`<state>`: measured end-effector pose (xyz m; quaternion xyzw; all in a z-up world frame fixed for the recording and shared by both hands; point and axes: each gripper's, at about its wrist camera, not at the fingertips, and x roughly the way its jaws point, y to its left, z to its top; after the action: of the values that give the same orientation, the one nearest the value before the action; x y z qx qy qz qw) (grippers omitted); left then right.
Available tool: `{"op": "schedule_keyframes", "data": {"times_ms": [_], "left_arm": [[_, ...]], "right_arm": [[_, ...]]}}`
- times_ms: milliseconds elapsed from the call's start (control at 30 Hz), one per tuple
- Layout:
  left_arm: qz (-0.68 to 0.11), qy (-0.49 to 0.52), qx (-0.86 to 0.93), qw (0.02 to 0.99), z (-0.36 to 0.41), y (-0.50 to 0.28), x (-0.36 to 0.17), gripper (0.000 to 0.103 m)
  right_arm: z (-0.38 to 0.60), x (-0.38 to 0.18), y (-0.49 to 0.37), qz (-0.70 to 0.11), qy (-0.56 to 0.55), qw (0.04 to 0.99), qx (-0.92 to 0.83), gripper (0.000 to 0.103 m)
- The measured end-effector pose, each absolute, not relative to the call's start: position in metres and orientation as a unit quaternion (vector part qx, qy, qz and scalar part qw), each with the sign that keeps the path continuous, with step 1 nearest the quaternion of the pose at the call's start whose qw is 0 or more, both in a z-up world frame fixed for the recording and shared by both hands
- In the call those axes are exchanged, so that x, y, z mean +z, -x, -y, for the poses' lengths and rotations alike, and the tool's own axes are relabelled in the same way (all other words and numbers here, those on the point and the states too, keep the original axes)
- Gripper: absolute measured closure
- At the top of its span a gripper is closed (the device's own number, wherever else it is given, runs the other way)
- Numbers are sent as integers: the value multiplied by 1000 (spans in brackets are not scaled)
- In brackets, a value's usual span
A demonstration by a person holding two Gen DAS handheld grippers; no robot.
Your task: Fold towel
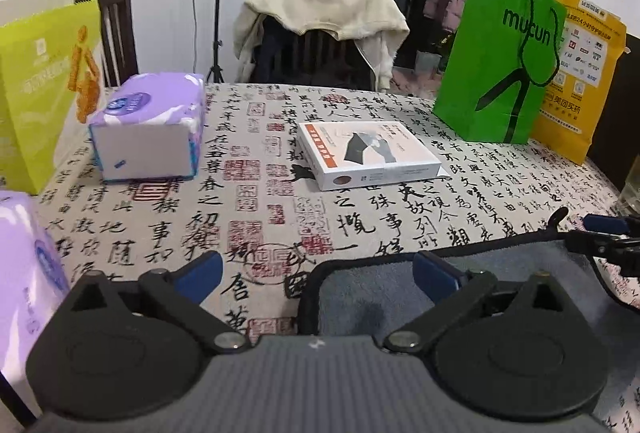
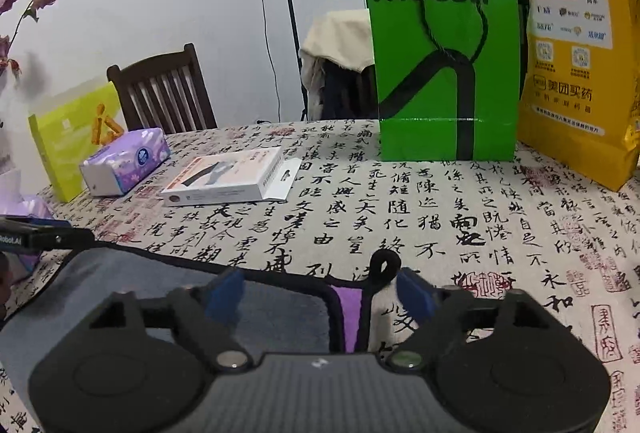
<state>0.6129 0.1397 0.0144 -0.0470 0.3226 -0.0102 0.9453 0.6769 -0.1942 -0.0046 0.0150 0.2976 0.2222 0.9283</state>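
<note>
The grey, black-edged terry towel (image 1: 384,289) lies flat, its far edge running between your spread left tongs (image 1: 316,273) and spread right tongs (image 2: 320,293), one corner under each.

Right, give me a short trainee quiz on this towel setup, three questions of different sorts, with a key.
1. True or false: the jaws of both the left gripper and the right gripper stand open.
2. Multiple choice: what lies between the tissue pack and the green bag on the table? A) a mug B) a white box C) a plate
3. Fill in: the hanging loop at the corner of the grey towel shows in the ____ wrist view, near that gripper's jaws.

Key: 1 true; 2 B, the white box; 3 right.
</note>
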Motion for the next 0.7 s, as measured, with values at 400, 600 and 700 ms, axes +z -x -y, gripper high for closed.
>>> {"op": "schedule_keyframes", "data": {"times_ms": [400, 600, 700], "left_arm": [[-309, 35, 2, 950, -141, -582, 24, 0], [-314, 43, -3, 949, -139, -559, 24, 0], [-314, 45, -5, 948, -136, -548, 25, 0]], "right_arm": [[202, 3, -647, -300, -16, 925, 231, 10], [209, 10, -628, -293, -28, 927, 232, 10], [210, 12, -618, -290, -25, 928, 233, 10]]}}
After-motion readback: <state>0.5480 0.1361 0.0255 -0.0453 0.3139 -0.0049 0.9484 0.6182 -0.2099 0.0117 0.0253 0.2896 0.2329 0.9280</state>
